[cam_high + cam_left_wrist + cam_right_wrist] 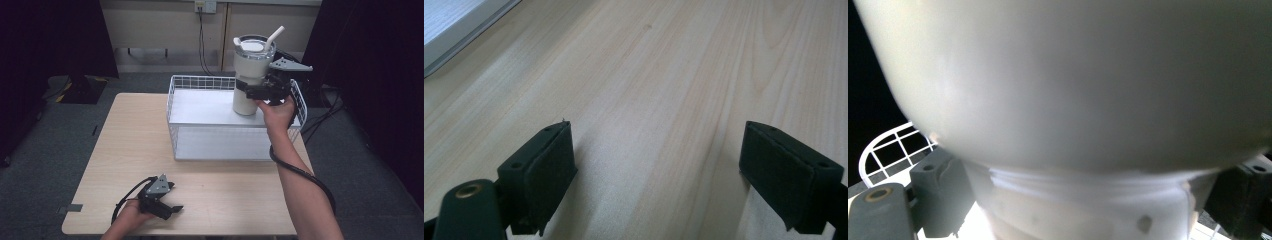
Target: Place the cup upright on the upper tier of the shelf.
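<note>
The right gripper (250, 91) has its two black jaws closed around the narrower lower body of a tall cream-white insulated tumbler (248, 80), one jaw on each side of it, gripping just beneath where the cup flares out wider. In the right gripper view the tumbler (1073, 90) sits tight between the jaws, its smooth pale wall bulging out above them. The cup stands upright over the right back part of the top shelf of a white wire-sided basket rack (200, 107); whether its base is touching the shelf or raised just off it I cannot tell. It carries a lid with a white straw (275, 37) leaning out to the right. The left gripper (170, 206) rests low at the near left edge of the light wooden table (130, 150), well apart from the rack, held in the person's left hand. Its jaws stand wide apart with bare tabletop (659, 100) between them, holding nothing.
</note>
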